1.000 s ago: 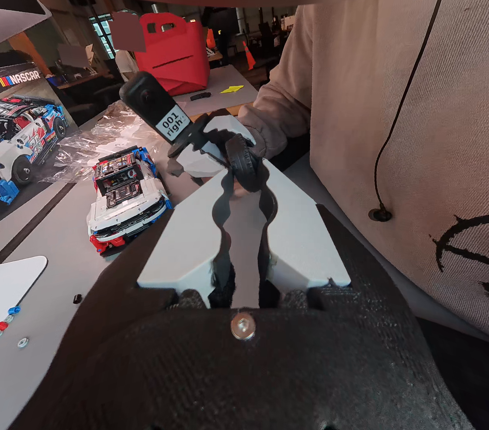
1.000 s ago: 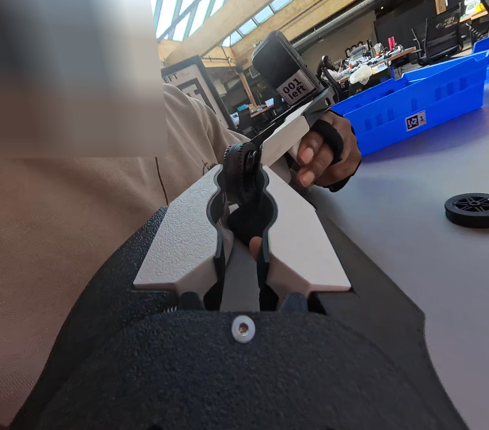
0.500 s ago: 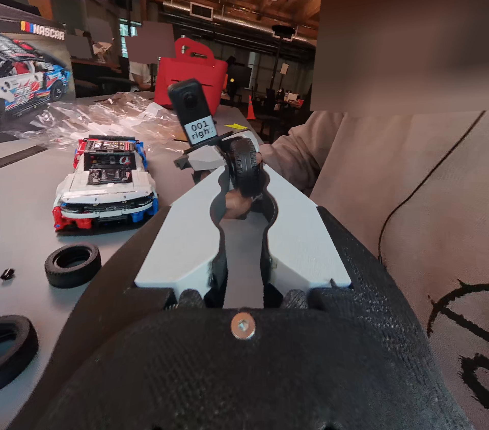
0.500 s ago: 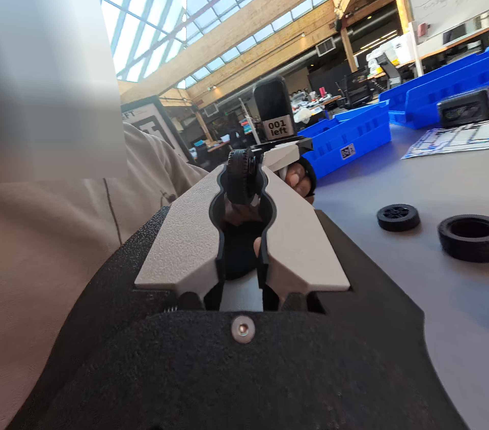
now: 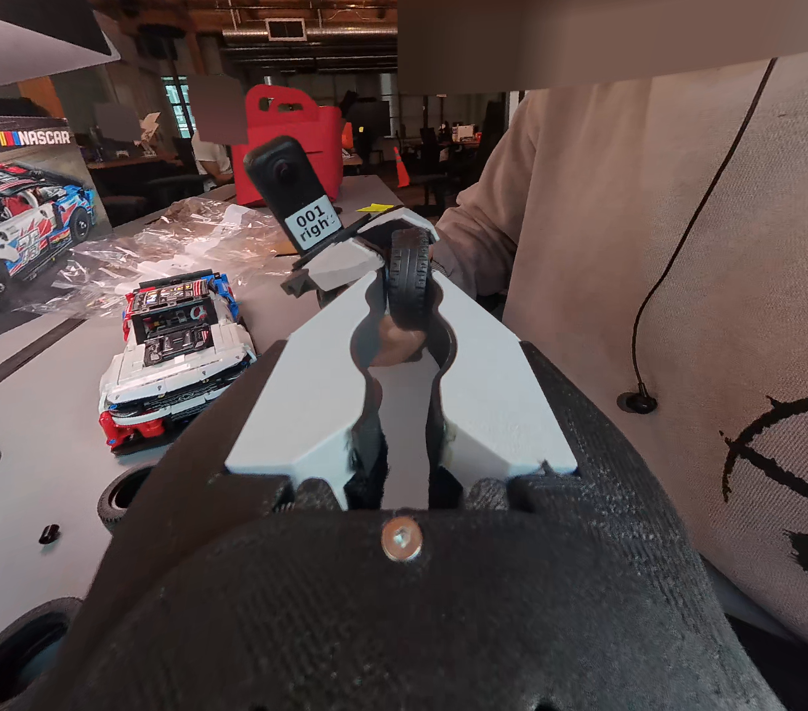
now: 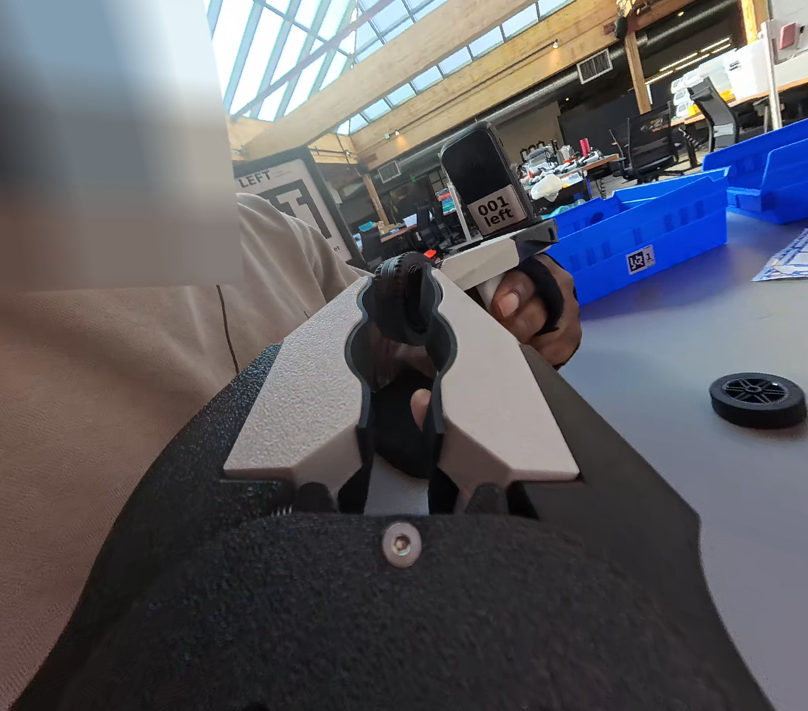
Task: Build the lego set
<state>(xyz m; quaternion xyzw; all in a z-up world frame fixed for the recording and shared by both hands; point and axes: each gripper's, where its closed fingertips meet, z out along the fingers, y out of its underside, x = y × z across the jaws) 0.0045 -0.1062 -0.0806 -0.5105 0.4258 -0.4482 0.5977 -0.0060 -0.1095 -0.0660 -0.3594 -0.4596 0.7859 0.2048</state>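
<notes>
While the left gripper (image 5: pixel 404 288) clamps the black tyre (image 5: pixel 409 280) at its fingertips above the table (image 5: pixel 39 471), the Lego race car (image 5: pixel 175 358) sits by the left edge. Over in the right wrist view, the right gripper (image 6: pixel 402 296) pinches a black wheel (image 6: pixel 404 307); another wheel hub (image 6: pixel 758 406) lies at the table's right edge.
</notes>
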